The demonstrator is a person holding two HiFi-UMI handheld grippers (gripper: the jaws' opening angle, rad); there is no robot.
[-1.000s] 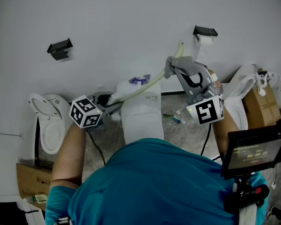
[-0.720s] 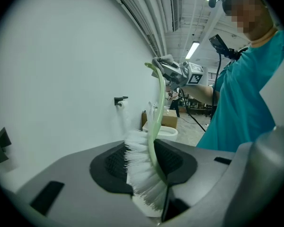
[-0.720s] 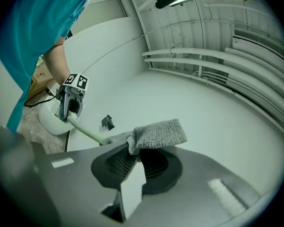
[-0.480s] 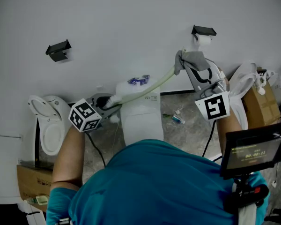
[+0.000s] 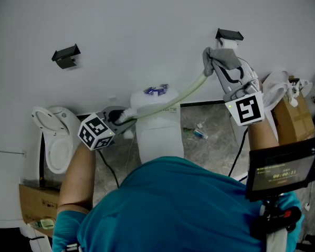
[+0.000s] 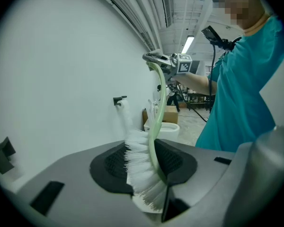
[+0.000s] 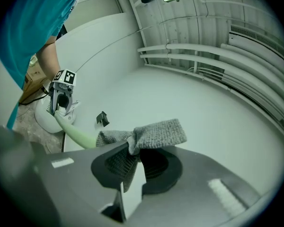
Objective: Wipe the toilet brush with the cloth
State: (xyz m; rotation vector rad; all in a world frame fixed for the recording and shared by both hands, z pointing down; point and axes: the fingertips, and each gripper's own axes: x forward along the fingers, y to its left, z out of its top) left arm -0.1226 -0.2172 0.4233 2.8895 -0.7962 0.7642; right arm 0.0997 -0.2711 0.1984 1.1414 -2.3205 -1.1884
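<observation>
Above the toilet (image 5: 158, 127), the brush (image 5: 170, 103) spanned both grippers, the left gripper (image 5: 121, 122) clamping its bristle head to steady it while the right gripper (image 5: 214, 66) pinched the cloth (image 5: 223, 56) over the handle's far end, apparently for wiping.

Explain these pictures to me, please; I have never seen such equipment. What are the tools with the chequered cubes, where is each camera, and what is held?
There is no robot. A person holds a two-jaw gripper in each hand; the marked cubes are parts of them. The head view comes from a camera on the person's head, looking down at a white toilet by the wall. The other two views come from a camera riding on each gripper. The left gripper is closed on the bristle head of the toilet brush. The right gripper is closed on a grey cloth, which wraps the far end of the brush's pale green handle.
</observation>
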